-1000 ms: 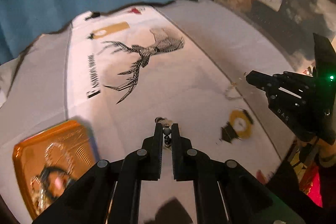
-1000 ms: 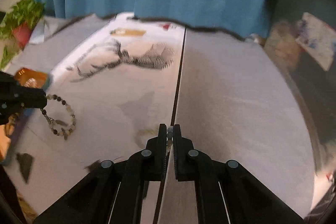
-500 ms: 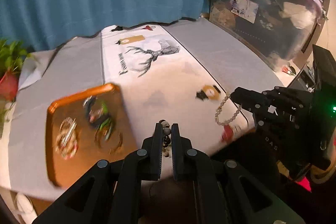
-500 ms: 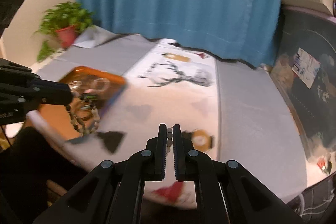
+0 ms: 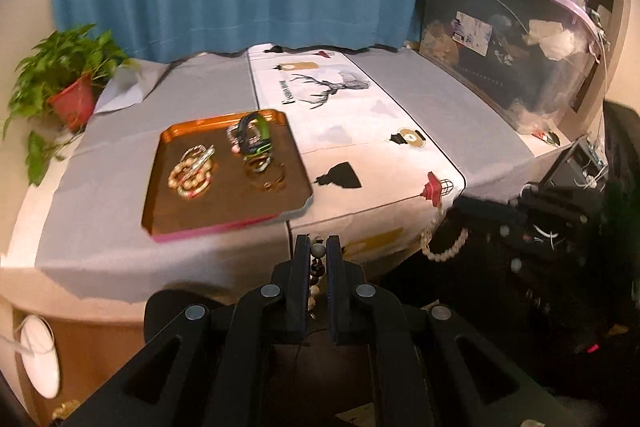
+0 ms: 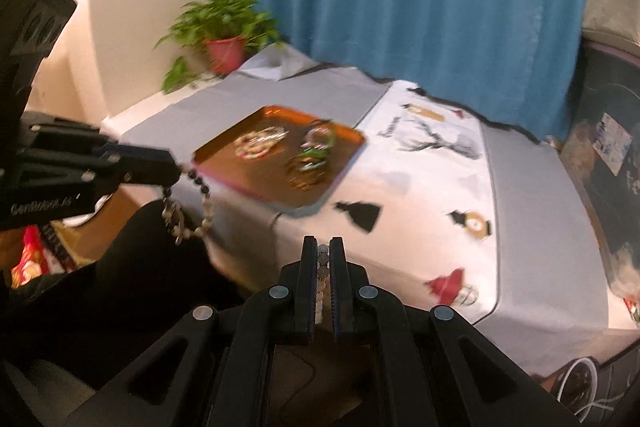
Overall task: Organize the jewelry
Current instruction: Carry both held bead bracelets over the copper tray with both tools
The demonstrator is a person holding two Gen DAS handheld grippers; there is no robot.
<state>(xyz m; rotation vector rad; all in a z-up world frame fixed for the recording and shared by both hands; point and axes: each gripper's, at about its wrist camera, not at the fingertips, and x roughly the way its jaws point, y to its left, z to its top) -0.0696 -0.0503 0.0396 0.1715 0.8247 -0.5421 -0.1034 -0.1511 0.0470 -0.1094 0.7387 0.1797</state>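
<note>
A table covered by a grey cloth with a white printed runner down its middle. An orange tray of bracelets lies at nine o'clock of the runner, overlapping its edge. A potted plant stands at the table's ten o'clock corner.

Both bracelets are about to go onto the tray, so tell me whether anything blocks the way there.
Nothing visible does. The orange tray lies at the table's near edge, open on top. Bracelets already fill its far half; the near half is bare.

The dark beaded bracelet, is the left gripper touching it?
Touching. Right wrist view shows the left gripper clamped on the dark beaded bracelet, whose loop dangles below.
</note>
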